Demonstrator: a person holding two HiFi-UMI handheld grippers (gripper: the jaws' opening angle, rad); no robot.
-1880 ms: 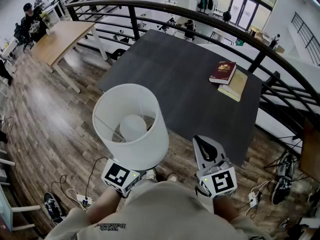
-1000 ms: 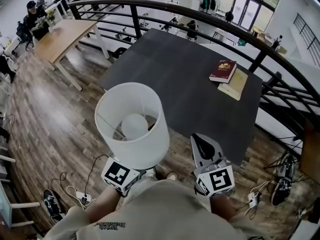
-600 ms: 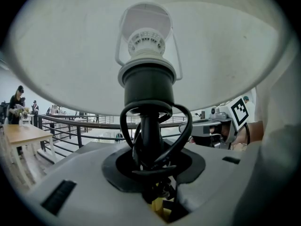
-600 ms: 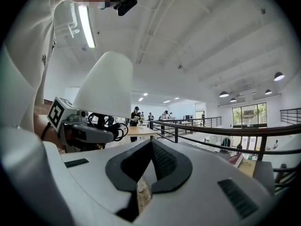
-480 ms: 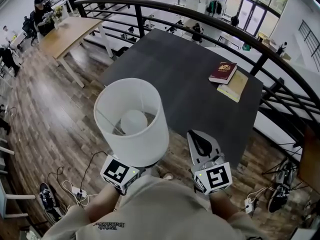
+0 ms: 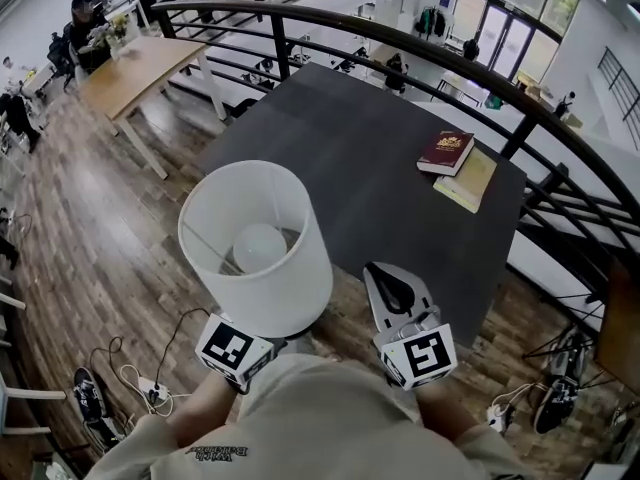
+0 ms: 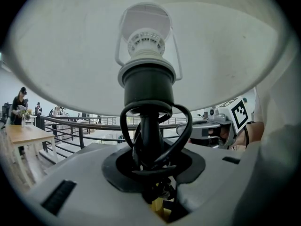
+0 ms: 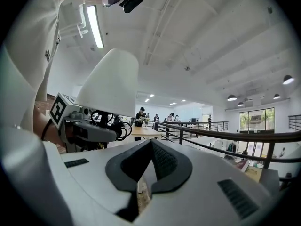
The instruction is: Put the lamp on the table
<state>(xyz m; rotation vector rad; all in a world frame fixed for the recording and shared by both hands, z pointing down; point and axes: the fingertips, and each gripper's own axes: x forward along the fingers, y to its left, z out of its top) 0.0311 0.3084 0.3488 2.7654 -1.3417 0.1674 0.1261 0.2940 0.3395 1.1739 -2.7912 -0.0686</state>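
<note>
Step in hand: the person is carrying the lamp [image 6: 255,248] toward the dark surface [image 6: 370,158]; it is not set down yet.
Lamp's place: in the head view it is hanging in the air at about 8 o'clock from the middle of the picture. Its white shade [image 6: 268,293] is overlapping the near edge of the surface, which is lying from 12 to 2 o'clock.
Left gripper: the left gripper [image 7: 153,173] is clamping the lamp's dark stem [image 7: 149,126] from both sides, its jaws standing partly apart around it. A black cord [image 7: 181,131] is looping round the stem just above the jaws.
Right gripper: the right gripper [image 6: 392,290] is holding nothing. Its jaws are resting together and pointing at the surface from about 5 o'clock.
Next move, as a judgement: the lamp is needing to travel forward toward 1 o'clock, over bare surface and clear of the books, then come down upright until its base is resting flat before the jaws are letting go. The base is hidden, so I cannot tell how it is sitting.
Lamps: one, with one shade and one bulb [image 6: 259,247].
Books: two, touching, at 2 o'clock; a red book [image 6: 445,152] and a tan book [image 6: 467,180].
Grippers: two.
Surfaces: one dark one ahead; one wooden table [image 6: 135,68] well apart at 10 o'clock.
</note>
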